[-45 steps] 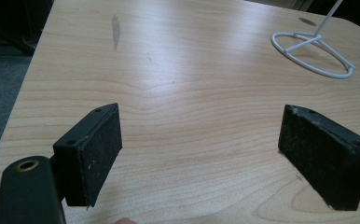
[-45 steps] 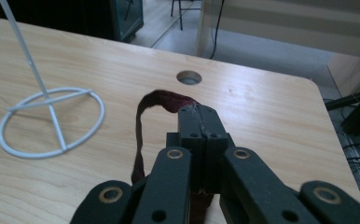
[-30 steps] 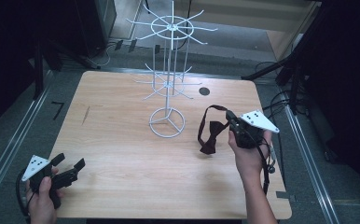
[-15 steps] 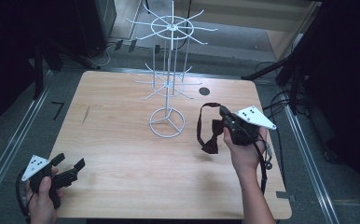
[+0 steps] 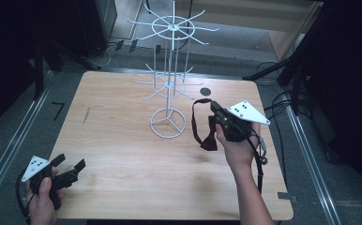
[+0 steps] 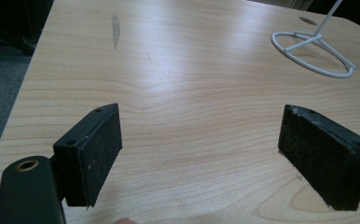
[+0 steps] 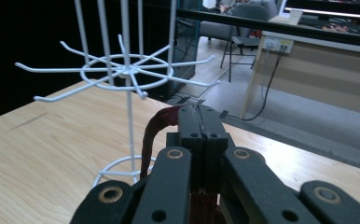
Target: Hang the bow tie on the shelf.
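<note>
Pale wood table is sitting w/ dark floor and metal rails around it; far side is showing cables and a desk edge.

Dark red bow tie w/ its strap loop is hanging off the right gripper, right of centre over the table, just right of the white wire rack's round base. Knot part is dangling low, near the tabletop; can't tell if it's touching the wood. Strap is arching up to the jaw tips. In the right gripper view the jaws are pressing tight together on the strap of the bow tie, red band curving down on their left side. Right gripper is pointing toward the rack, whose hooked arms are spreading out just beyond, at about jaw height.

Right hand is wrapping round the gripper body, grey three-cornered plate sitting on top, cable trailing back along the forearm.

Left gripper is resting at the near left corner of the table, well apart from tie and rack, left hand holding it. Left gripper jaws are standing wide apart, nothing btwn them, bare wood showing under the gap; rack base is lying far right in that view.

Small dark round spot is sitting on the table beyond the rack base, far right.
</note>
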